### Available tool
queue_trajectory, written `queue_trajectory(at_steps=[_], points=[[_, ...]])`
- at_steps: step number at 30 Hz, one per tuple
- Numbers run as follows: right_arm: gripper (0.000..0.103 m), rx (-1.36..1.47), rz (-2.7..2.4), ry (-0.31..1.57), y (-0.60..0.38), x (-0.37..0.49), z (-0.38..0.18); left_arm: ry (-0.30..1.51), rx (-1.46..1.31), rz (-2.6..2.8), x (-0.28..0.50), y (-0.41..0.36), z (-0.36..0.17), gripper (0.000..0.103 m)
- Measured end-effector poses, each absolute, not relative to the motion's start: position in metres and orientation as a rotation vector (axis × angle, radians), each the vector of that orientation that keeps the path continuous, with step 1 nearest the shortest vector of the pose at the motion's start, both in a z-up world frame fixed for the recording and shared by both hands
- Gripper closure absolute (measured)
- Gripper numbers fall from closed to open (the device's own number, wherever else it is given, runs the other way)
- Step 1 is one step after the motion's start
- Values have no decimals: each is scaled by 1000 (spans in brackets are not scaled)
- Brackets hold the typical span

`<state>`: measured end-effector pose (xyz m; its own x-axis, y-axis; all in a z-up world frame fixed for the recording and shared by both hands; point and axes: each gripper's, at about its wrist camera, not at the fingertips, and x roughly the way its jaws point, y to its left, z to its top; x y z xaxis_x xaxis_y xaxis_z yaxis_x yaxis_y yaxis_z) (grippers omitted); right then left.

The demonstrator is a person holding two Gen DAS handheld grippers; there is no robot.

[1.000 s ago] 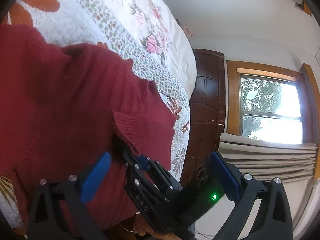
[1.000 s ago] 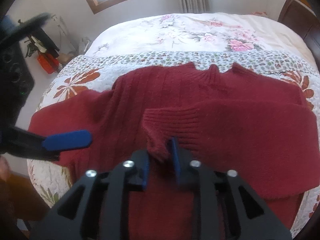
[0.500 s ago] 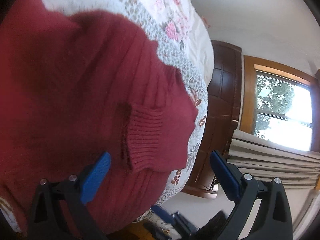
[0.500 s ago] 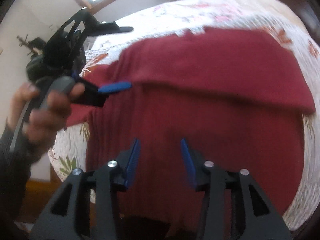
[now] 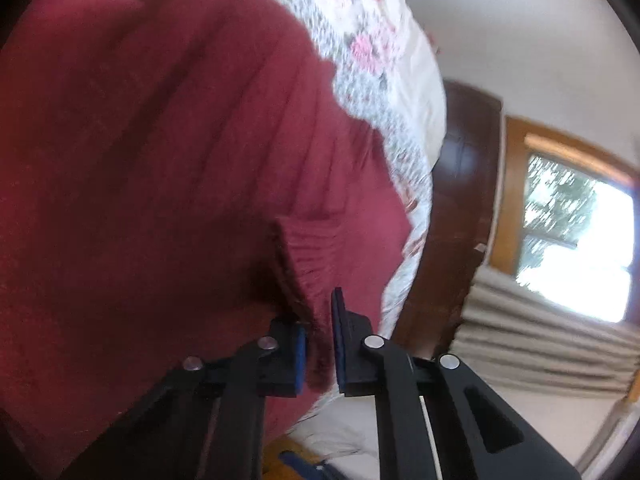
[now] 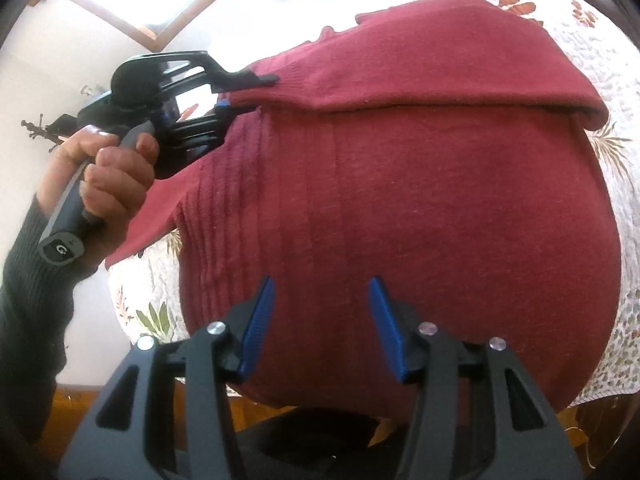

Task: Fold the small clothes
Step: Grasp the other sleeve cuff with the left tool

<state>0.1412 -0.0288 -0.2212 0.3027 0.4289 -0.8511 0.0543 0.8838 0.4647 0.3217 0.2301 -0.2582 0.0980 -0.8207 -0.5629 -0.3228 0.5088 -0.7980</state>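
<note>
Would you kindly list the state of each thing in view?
Sweater: spread on the bed, one sleeve folded across.
Cuff: pinched.
Left gripper: shut on the cuff.
Right gripper: open, holding nothing.
Bed: made, quilt on.

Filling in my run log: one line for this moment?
left gripper: shut on sleeve cuff | right gripper: open over sweater | bed
</note>
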Motion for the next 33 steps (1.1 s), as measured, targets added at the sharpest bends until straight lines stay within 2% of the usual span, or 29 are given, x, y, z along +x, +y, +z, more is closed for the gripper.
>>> queue_trajectory(at_steps=[6, 12, 15, 19, 26, 33], points=[[52, 457, 257, 1244, -29, 140, -220, 1406, -956, -504, 326, 231, -231, 97], [52, 459, 254, 1243, -28, 139, -221, 1218, -889, -603, 332, 255, -155, 97], [52, 467, 253, 1247, -27, 139, -223, 1167, -895, -578, 328, 283, -143, 97], [52, 463, 265, 1259, -25, 139, -225, 1188, -969, -514, 319, 321, -170, 97], [52, 445, 278, 1263, -21, 140, -222, 1253, -1022, -414, 306, 337, -237, 97], [52, 469, 253, 1265, -31, 137, -226, 1288, -998, -375, 305, 334, -266, 97]])
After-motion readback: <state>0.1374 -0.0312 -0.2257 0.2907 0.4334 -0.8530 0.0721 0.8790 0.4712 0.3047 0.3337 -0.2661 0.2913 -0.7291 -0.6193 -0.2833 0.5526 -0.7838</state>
